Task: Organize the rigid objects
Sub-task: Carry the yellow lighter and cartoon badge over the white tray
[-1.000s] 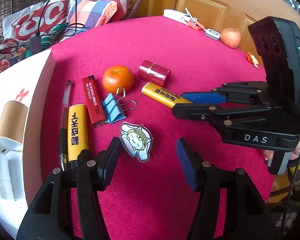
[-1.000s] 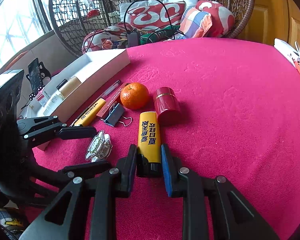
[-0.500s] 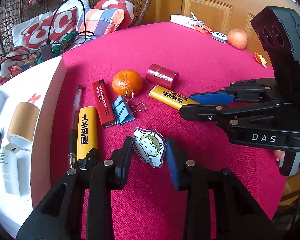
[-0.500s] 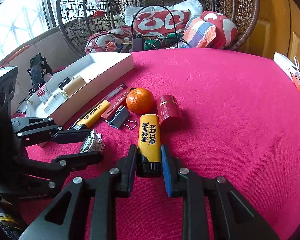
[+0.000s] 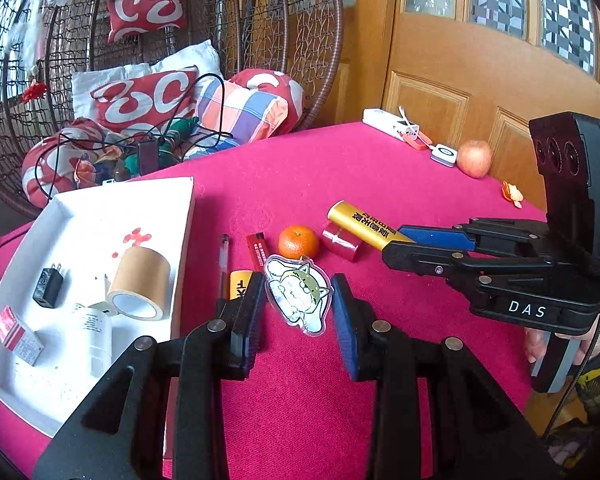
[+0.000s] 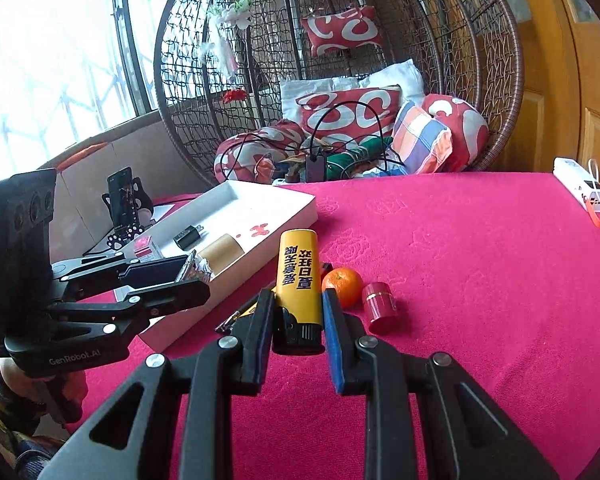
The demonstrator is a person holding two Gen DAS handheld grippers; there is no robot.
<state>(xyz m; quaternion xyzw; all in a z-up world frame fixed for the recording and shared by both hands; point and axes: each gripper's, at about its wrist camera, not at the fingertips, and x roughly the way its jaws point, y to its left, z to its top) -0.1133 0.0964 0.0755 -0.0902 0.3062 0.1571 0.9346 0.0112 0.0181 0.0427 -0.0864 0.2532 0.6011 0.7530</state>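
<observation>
Lifting clear of the desk (image 5: 340,420) since the earlier frames, both tools now carry their loads in the air: the left tool (image 5: 298,312) is clamped on the cat charm (image 5: 298,298), the right tool (image 6: 294,320) on the yellow lighter (image 6: 298,280). The charm hangs beside the white tray (image 5: 100,216) (its near wall just left of the tool). Inside the tray lie a tape roll (image 5: 140,282), a black charger plug (image 5: 49,287), a white bottle (image 5: 88,336) and a small red-and-white box (image 5: 18,334). A tangerine (image 5: 299,241) and red cylinder (image 5: 341,242) remain on the cloth.
</observation>
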